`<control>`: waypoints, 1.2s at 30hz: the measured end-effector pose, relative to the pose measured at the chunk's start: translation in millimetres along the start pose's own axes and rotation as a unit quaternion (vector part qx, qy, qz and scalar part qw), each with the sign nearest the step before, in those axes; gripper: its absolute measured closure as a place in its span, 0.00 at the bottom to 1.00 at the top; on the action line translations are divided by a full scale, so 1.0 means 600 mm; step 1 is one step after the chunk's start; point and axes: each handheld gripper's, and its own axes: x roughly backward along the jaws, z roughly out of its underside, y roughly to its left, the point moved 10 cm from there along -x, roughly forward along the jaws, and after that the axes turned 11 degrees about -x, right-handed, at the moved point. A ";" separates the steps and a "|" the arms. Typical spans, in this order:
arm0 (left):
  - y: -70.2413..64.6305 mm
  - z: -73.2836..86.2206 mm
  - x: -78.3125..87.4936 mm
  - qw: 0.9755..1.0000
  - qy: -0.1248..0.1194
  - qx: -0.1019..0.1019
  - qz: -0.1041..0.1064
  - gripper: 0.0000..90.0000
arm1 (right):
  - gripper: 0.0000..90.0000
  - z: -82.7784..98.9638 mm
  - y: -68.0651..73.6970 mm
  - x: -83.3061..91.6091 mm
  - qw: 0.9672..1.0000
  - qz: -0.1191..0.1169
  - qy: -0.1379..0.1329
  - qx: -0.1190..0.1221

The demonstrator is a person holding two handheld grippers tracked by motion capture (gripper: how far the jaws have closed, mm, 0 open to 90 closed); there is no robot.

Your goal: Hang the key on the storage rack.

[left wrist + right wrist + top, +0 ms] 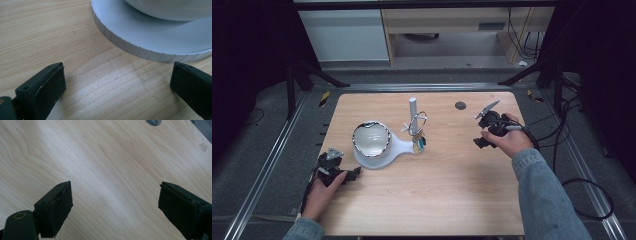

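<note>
Looks like a lab / recording rig: wood bench (437, 200) inside black metal frame struts (319, 74), alu rails (262, 170) along floor, loose cables (584, 192) on grey carpet, dark curtains at sides, plain office cabinets (344, 35) at back.

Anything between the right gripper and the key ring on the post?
No. In the high view only bare table lies between the right gripper and the key ring on the post.
</note>
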 end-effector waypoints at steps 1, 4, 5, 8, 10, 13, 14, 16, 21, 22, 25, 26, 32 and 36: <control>0.000 0.000 0.000 1.000 0.000 0.000 0.000 0.00 | 0.14 0.008 -0.001 -0.002 1.000 -0.001 -0.001 -0.005; 0.000 0.000 0.000 1.000 0.000 0.000 0.000 0.00 | 0.14 0.029 -0.003 -0.009 1.000 -0.002 -0.007 -0.014; 0.000 0.000 0.000 1.000 0.000 0.000 0.000 0.00 | 0.14 0.036 -0.005 -0.012 1.000 -0.004 -0.009 -0.017; 0.000 0.000 0.000 1.000 0.000 0.000 0.000 0.00 | 0.14 0.054 -0.006 -0.021 0.999 -0.010 -0.011 -0.029; 0.000 0.000 0.000 1.000 0.000 0.000 0.000 0.00 | 0.14 0.063 -0.006 -0.026 0.999 -0.010 -0.011 -0.036; 0.000 0.000 0.000 1.000 0.000 0.000 0.000 0.00 | 0.14 0.074 -0.004 -0.037 0.999 -0.016 -0.021 -0.046; 0.000 0.000 0.000 1.000 0.000 0.000 0.000 0.00 | 0.14 0.076 -0.003 -0.040 0.998 -0.016 -0.023 -0.050; 0.000 0.000 0.000 1.000 0.000 0.000 0.000 0.00 | 0.14 0.084 -0.001 -0.048 0.998 -0.019 -0.027 -0.057; 0.000 0.000 0.000 1.000 0.000 0.000 0.000 0.00 | 0.14 0.100 -0.007 -0.066 0.997 -0.018 -0.028 -0.076; 0.000 0.000 0.000 1.000 0.000 0.000 0.000 0.00 | 0.14 0.102 -0.009 -0.068 0.996 -0.018 -0.030 -0.078; 0.000 0.000 0.000 1.000 0.000 0.000 0.000 0.00 | 0.14 0.109 -0.018 -0.079 0.994 -0.021 -0.034 -0.099; 0.000 0.000 0.000 1.000 0.000 0.000 0.000 0.00 | 0.14 0.110 -0.019 -0.082 0.994 -0.020 -0.035 -0.103; 0.000 0.000 0.000 1.000 0.000 0.000 0.000 0.00 | 0.13 0.111 -0.024 -0.100 0.990 -0.029 -0.048 -0.133; 0.000 0.000 0.000 1.000 0.000 0.000 0.000 0.00 | 0.12 0.117 -0.020 -0.114 0.990 -0.027 -0.040 -0.135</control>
